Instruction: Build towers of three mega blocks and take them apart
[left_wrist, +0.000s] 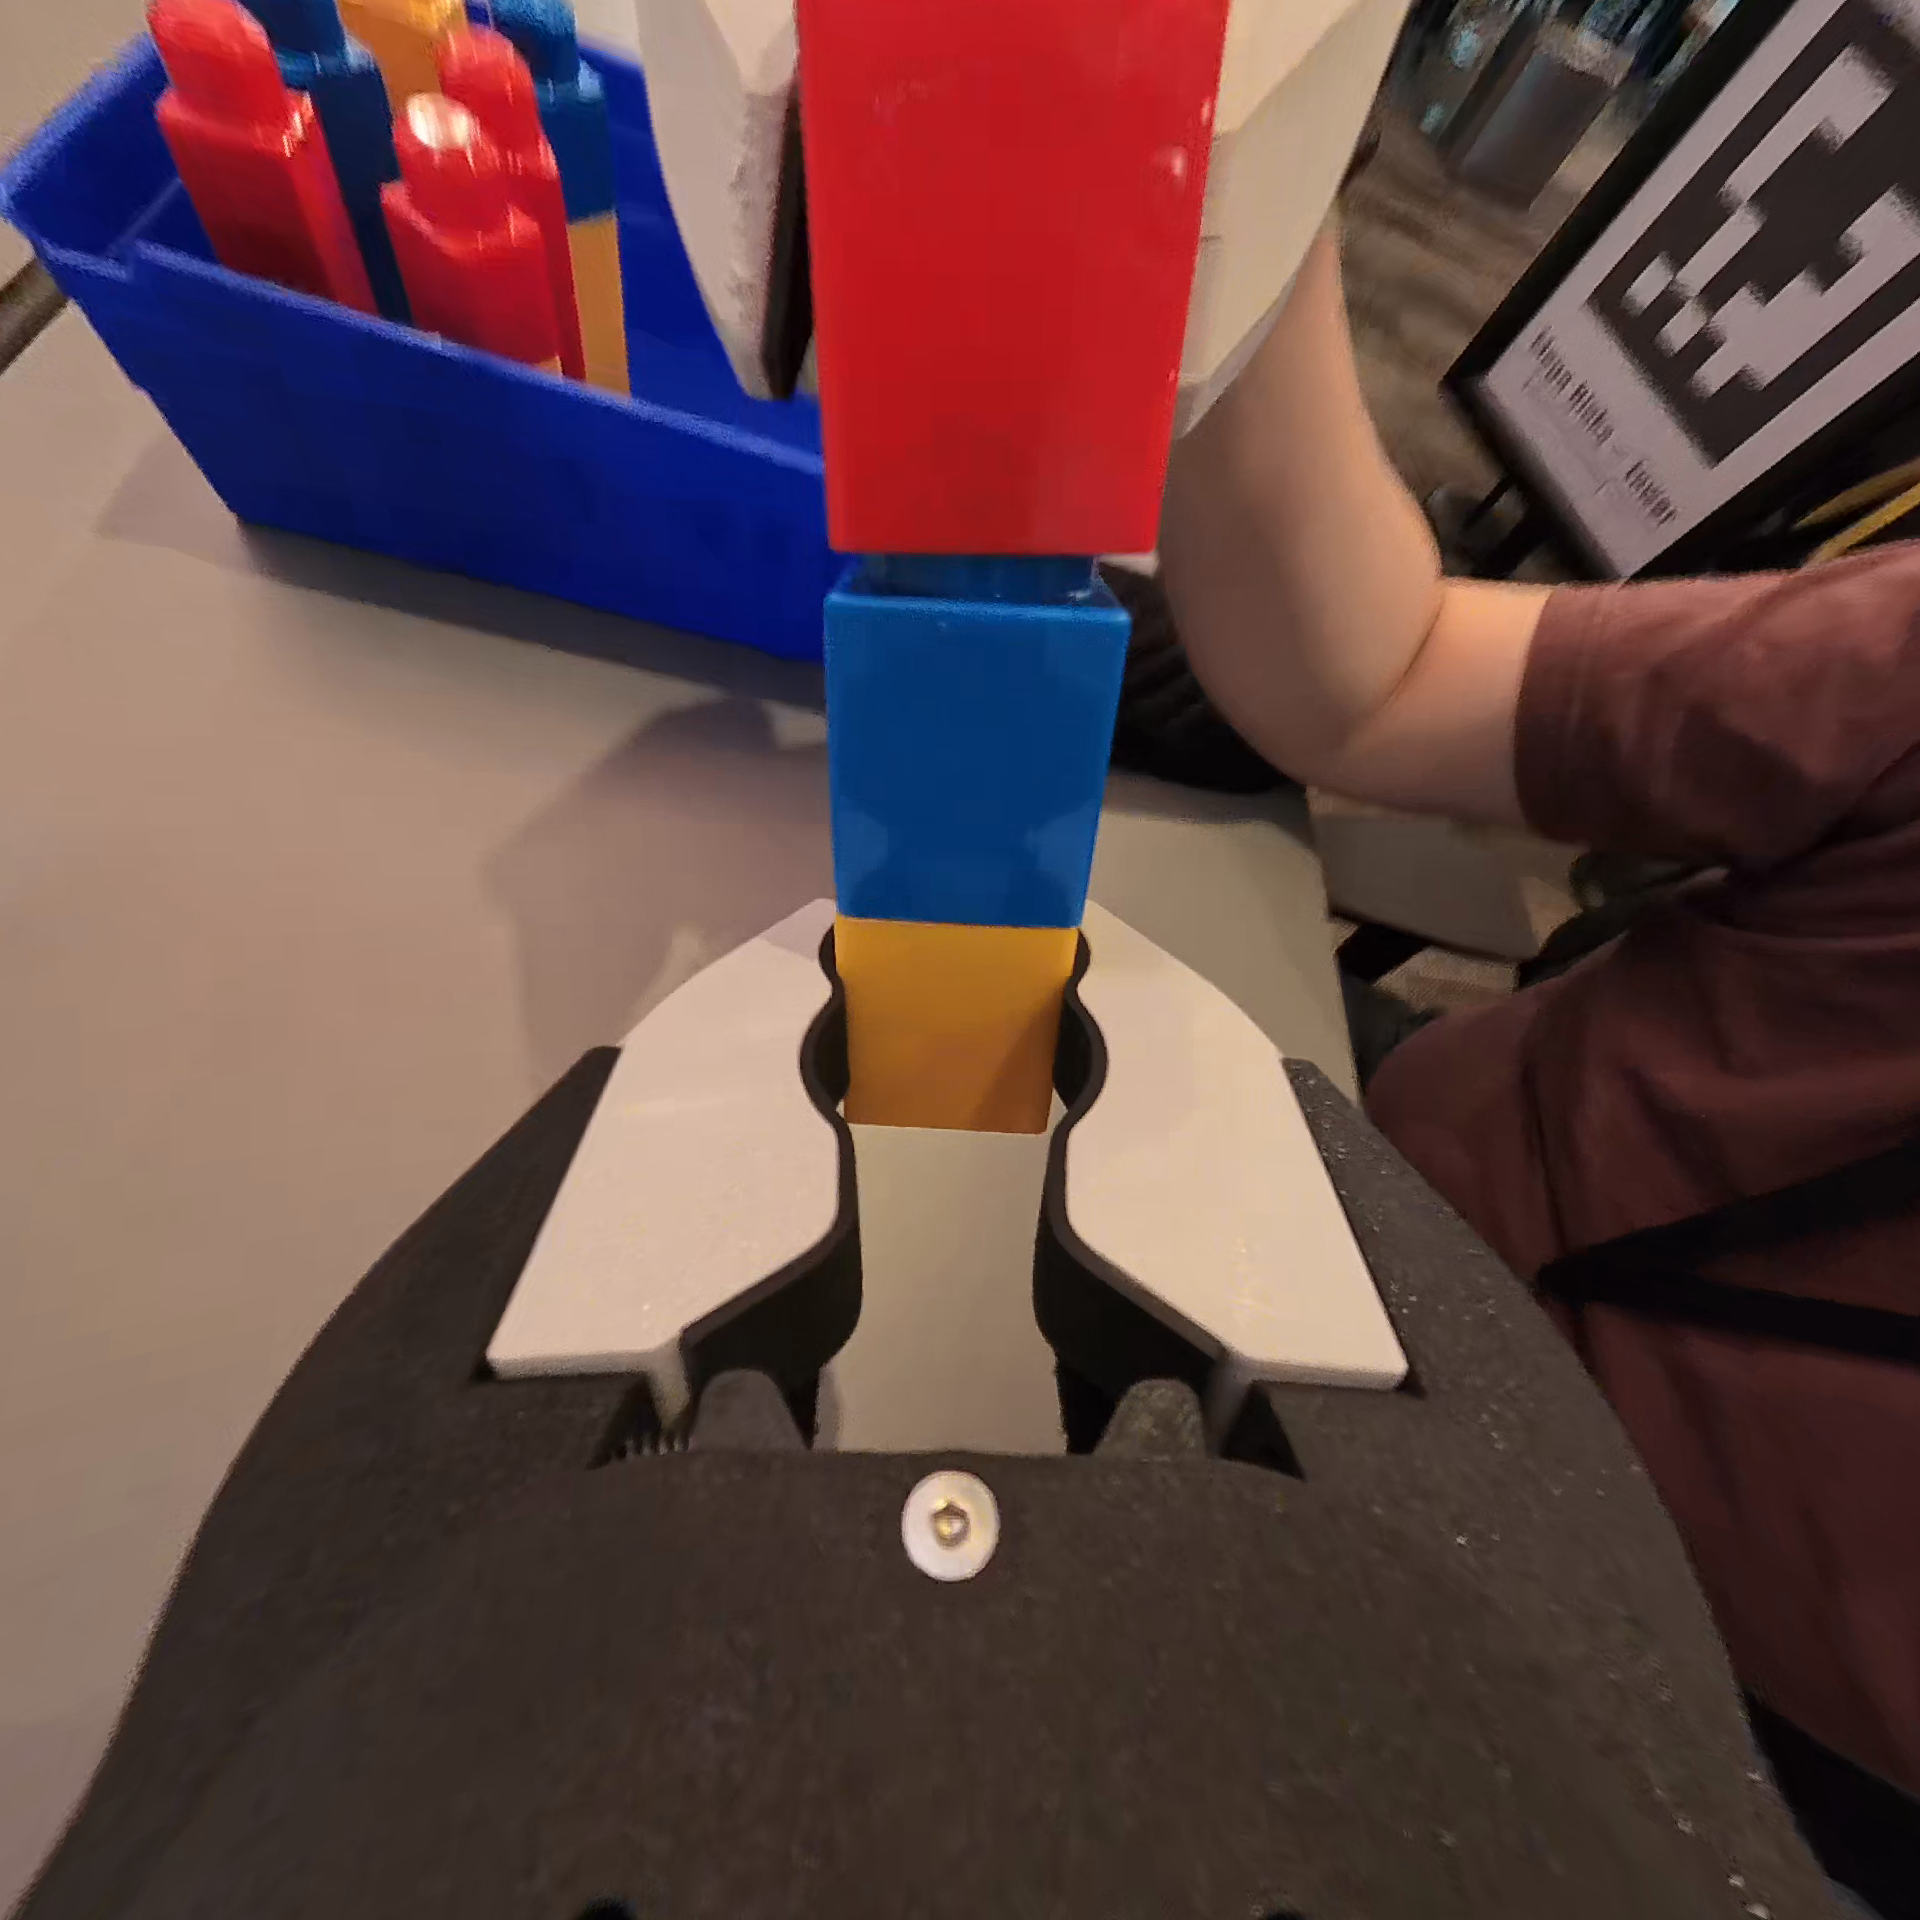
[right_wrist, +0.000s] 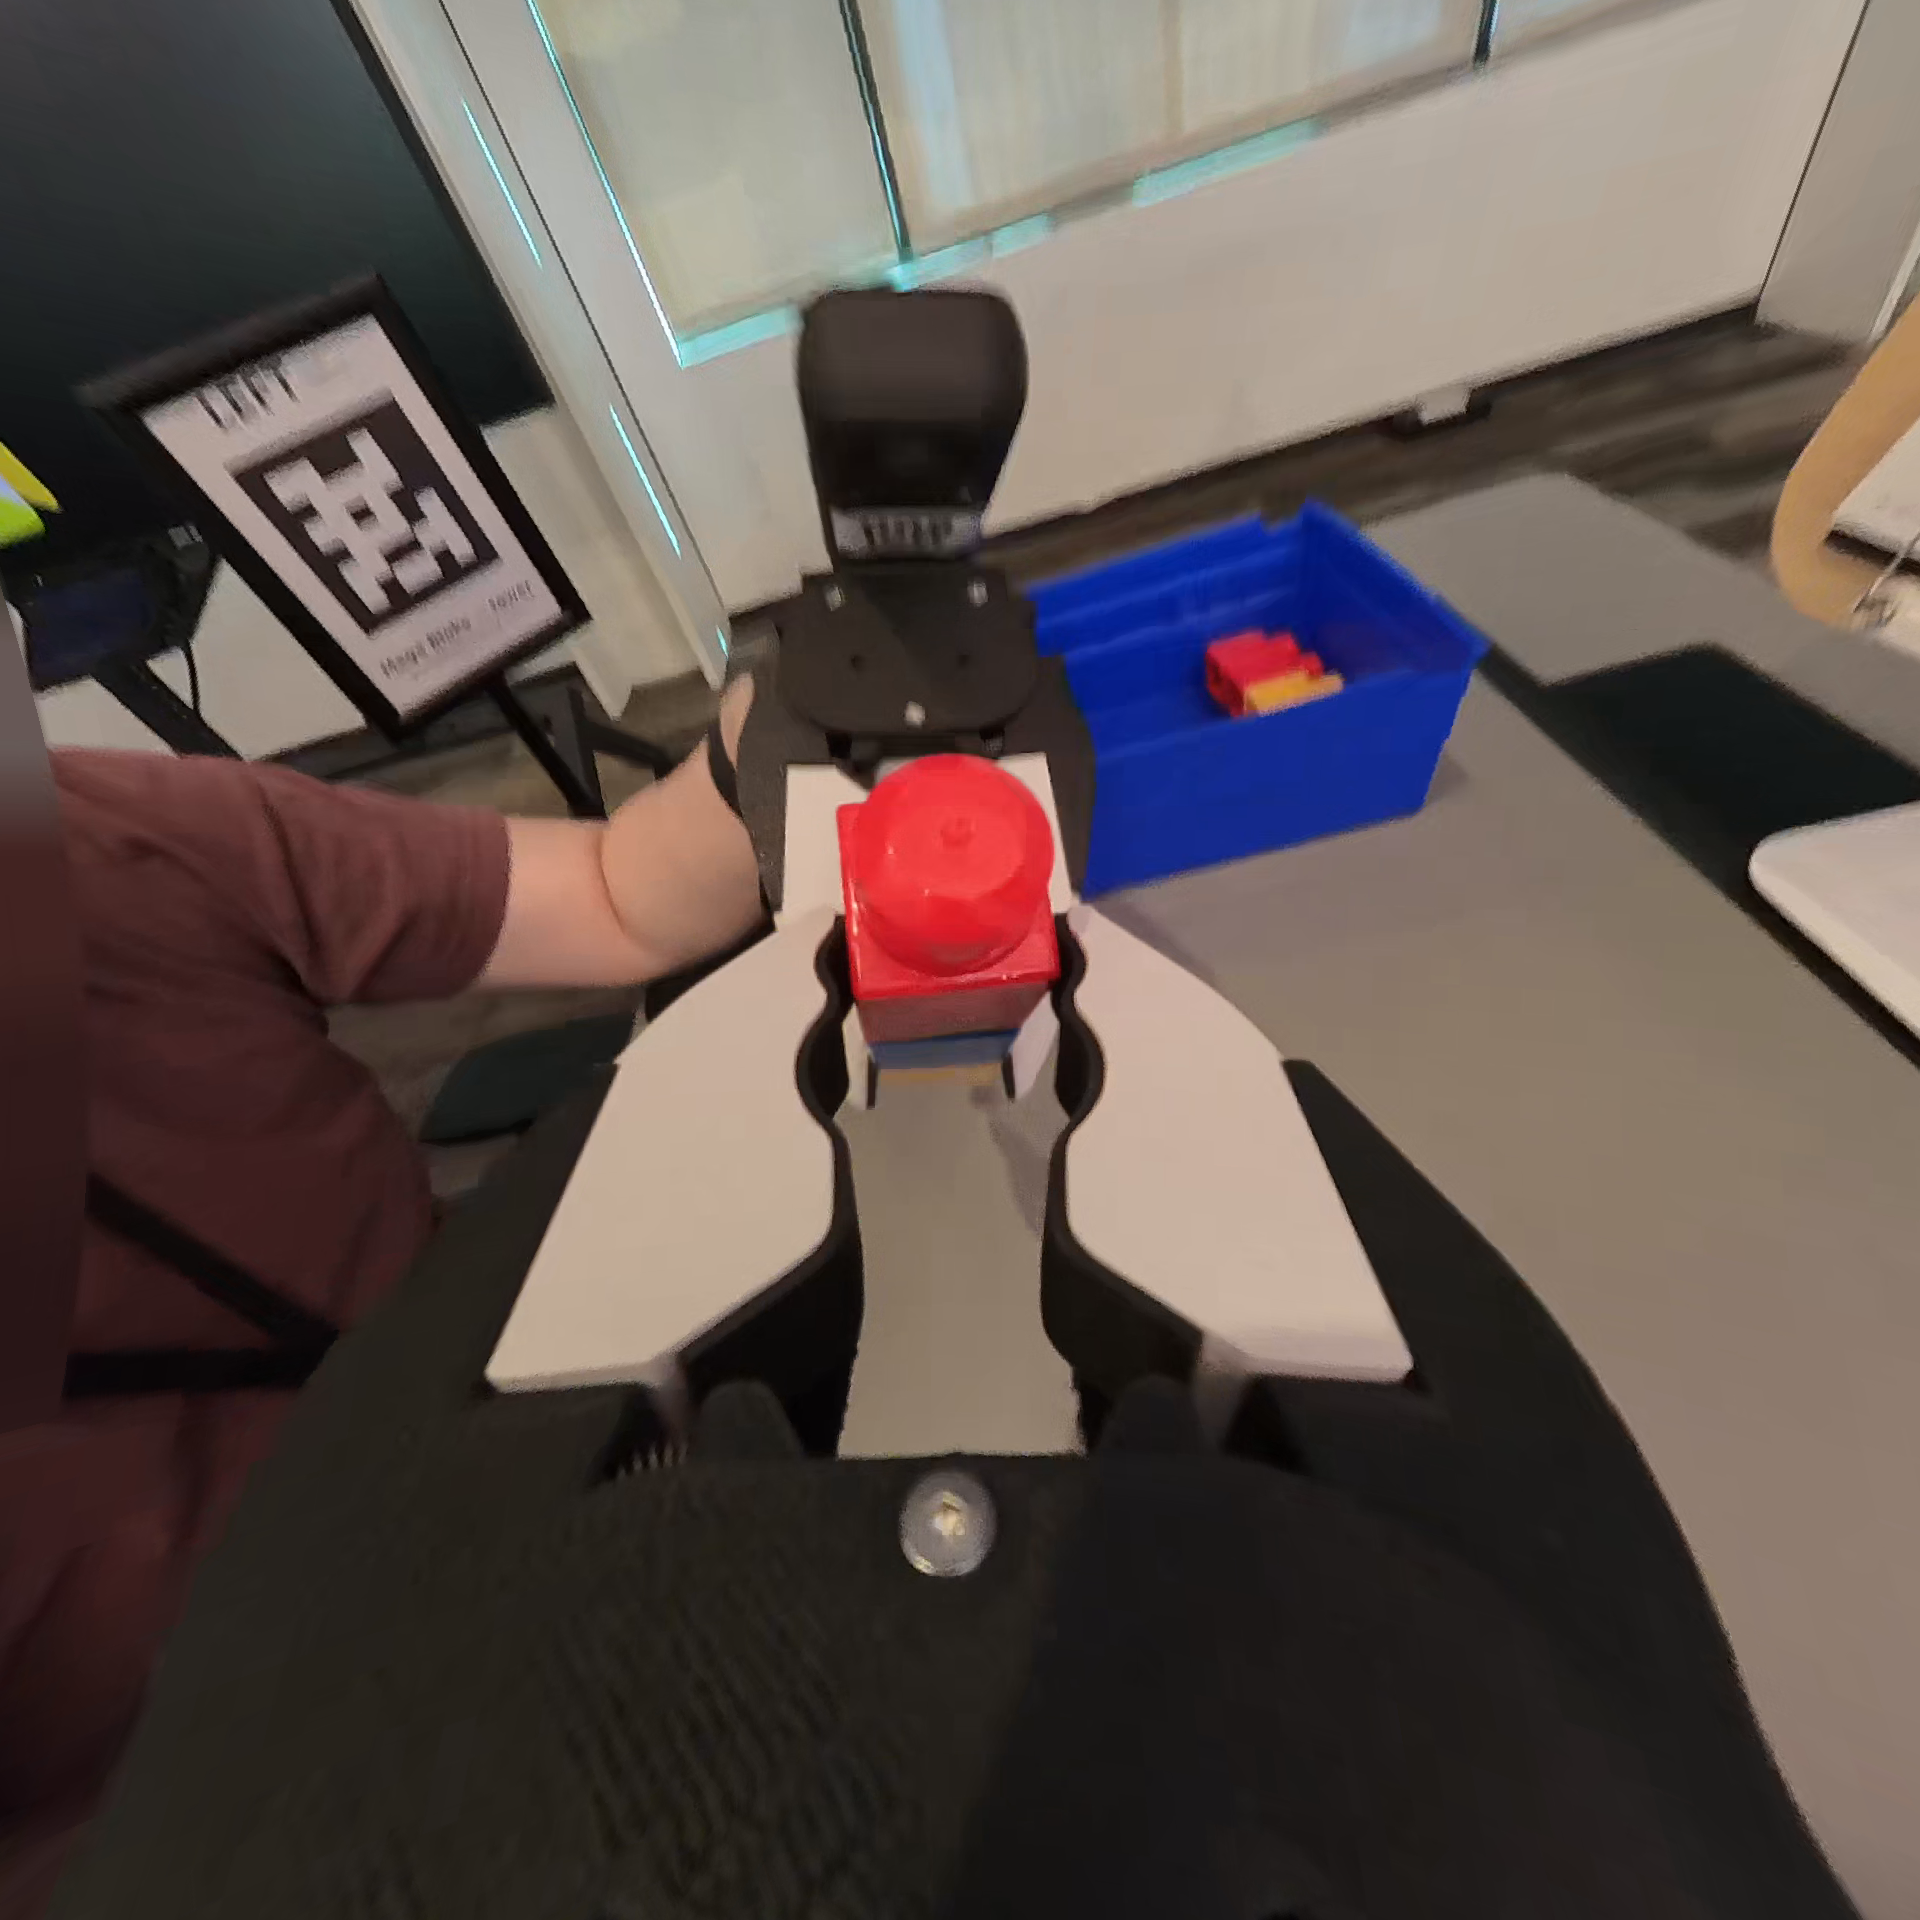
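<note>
A grey matte counter (right_wrist: 1558, 1039) carries the work, with frosted glass partitions and dark flooring behind it. A black-framed sign (right_wrist: 343, 509) bearing a black-and-white square marker pattern and small print below stands at 10 o'clock in the right wrist view and at 2 o'clock in the left wrist view; the print is blurred and not reported.

The three-block tower stands upright on the counter: a yellow plastic block (left_wrist: 951, 1023) at the base, a blue plastic block (left_wrist: 971, 758) above it, and a red plastic block (left_wrist: 997, 270) with a round stud on top. A narrow gap showing the blue stud separates red from blue.

The left tool (left_wrist: 954, 1023) is clenched on the yellow base block, with both dark pads pressed against its sides. The right tool (right_wrist: 948, 997) grasps the red top block (right_wrist: 951, 914), its pads against both flanks.

The left view alone shows the full tower side-on. It also shows a blue plastic bin (left_wrist: 447, 436) at 11 o'clock holding red, blue and yellow blocks. The right view alone looks down on the red stud. It shows the left tool's black body at 12 o'clock, the bin (right_wrist: 1268, 790) at 2 o'clock and a bare forearm (right_wrist: 623, 894) with a maroon sleeve at 9 o'clock.
</note>
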